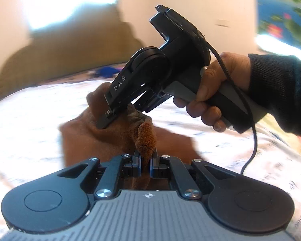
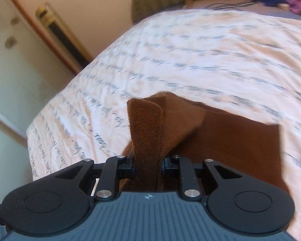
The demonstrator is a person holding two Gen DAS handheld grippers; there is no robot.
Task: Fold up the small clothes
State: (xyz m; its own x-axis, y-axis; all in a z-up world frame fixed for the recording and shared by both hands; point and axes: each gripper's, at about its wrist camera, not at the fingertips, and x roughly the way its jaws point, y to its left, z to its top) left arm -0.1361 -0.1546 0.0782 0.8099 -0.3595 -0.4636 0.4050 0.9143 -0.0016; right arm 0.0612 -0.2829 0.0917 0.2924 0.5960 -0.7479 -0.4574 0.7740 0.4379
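Left gripper [image 1: 145, 158] first: jaws pressed together on a rust-brown knit edge, low centre of its own view, the pinched tab standing up just above the pads. Right gripper [image 2: 148, 161], jaws pinching a thick upright fold of the same brown cloth [image 2: 220, 132], bottom centre of the right view. In the left view you can see that gripper [image 1: 108, 118] coming in from the upper right, a hand [image 1: 214, 92] in a dark sleeve on the handle, its tips buried in a bunched hump of the cloth [image 1: 102, 136] at centre frame.

So both ends are gripped, and the rest of the piece lies on the bed [image 2: 210, 50], spreading toward the lower right of the right view, on a pale sheet printed with script. Everything is blurred, so this is mid-carry, I'd say.

To do this fold well: keep both pinches firm, lift only enough that the free part drags flat rather than balling up, bring the two held edges over together and level, and line them with the far edge before letting go. The bunched hump at centre is the risk; a little tension between the grippers should pull it out.
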